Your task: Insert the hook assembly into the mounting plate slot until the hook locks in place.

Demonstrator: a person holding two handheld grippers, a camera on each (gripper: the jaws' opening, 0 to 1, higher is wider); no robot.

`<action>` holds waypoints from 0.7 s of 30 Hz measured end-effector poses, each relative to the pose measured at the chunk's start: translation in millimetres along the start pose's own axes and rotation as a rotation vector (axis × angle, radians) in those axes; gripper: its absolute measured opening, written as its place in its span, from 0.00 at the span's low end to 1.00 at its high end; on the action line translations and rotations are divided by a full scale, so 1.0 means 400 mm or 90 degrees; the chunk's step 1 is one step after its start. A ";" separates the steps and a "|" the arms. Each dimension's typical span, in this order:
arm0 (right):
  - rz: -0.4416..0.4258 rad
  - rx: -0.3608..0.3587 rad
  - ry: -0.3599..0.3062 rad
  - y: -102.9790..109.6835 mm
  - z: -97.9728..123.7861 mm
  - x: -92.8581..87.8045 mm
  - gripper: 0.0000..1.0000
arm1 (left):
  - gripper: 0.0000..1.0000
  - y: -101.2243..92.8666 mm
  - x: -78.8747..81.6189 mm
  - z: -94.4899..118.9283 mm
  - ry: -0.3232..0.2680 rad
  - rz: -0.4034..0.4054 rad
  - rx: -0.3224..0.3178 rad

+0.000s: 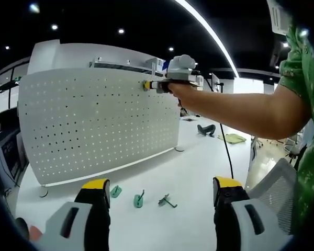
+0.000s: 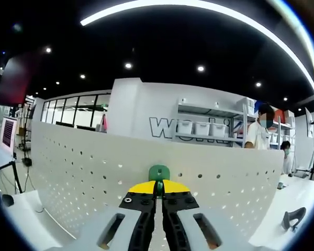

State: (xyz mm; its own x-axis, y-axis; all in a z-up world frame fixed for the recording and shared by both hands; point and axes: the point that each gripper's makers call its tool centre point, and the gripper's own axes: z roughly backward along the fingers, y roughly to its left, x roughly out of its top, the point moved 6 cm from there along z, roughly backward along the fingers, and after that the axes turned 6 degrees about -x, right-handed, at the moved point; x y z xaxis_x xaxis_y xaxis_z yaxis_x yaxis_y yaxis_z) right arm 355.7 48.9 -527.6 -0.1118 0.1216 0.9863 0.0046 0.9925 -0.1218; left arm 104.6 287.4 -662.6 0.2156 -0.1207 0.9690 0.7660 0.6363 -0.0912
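Right gripper [image 2: 158,194]: its jaws are seen closed on a green hook [image 2: 159,173], which sticks out just past the yellow tips and is held right at the face of the white pegboard [image 2: 94,172], near its upper edge; whether the hook is seated in a hole cannot be told.
Right gripper from the left gripper view [image 1: 153,86]: it is held by a person's hand [image 1: 179,92] at the top right part of the pegboard [image 1: 94,120], yellow tip against the panel.
Left gripper [image 1: 161,196]: its jaws are seen spread wide with nothing between them, held low over the white table [image 1: 199,167], well apart from the pegboard.
Spare hooks: three are laid on the table in front of the pegboard, between the left gripper's jaws in that view, namely a green hook at left [image 1: 115,191], a green hook in the middle [image 1: 139,199] and a dark hook [image 1: 167,201].
Pegboard: it is stood upright on the table.
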 end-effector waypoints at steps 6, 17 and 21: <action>0.000 -0.001 0.002 0.000 -0.004 -0.002 0.02 | 0.83 0.002 0.000 0.001 -0.001 0.001 0.001; 0.001 -0.001 0.005 0.002 -0.007 -0.007 0.02 | 0.82 0.003 -0.003 0.002 0.000 0.002 0.001; 0.004 0.000 0.008 0.004 -0.007 -0.010 0.02 | 0.82 0.005 -0.003 0.003 -0.001 0.003 0.003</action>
State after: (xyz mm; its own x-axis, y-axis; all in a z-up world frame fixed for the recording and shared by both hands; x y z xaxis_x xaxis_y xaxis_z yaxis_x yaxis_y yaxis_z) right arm 359.1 49.9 -531.2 -0.0985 0.1276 0.9869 0.0055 0.9918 -0.1277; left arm 105.1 289.8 -663.8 0.2182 -0.1173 0.9688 0.7626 0.6399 -0.0943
